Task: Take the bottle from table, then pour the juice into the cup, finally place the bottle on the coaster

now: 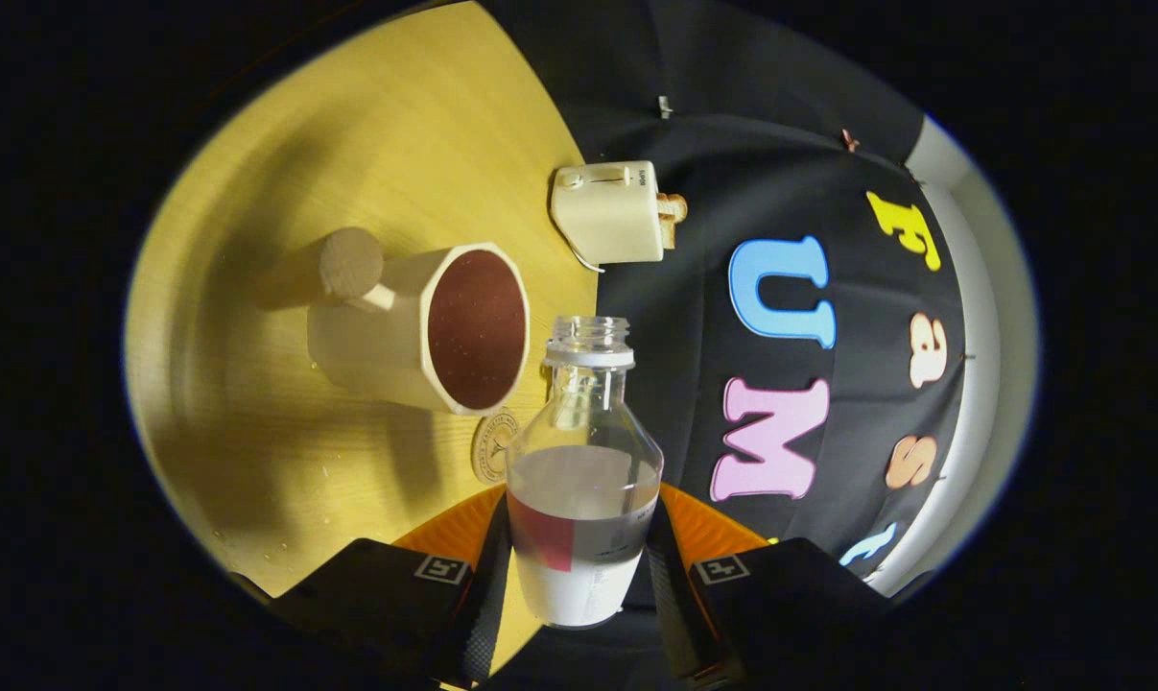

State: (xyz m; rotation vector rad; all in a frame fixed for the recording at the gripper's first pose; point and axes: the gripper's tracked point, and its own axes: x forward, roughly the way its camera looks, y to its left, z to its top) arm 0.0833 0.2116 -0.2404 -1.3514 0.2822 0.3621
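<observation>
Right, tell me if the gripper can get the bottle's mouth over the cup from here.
Probably yes. The gripper has its fingers shut on the bottle, whose open mouth sits just beside the cup, with nothing between them.

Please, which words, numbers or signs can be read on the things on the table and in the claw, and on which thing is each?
Toaster: small dark print on its side, too blurred to read.
Bottle, gripped between both fingers of the claw: fine print on its label, too small to read.
Coaster: round emblem, unreadable.
Cup: none.
</observation>
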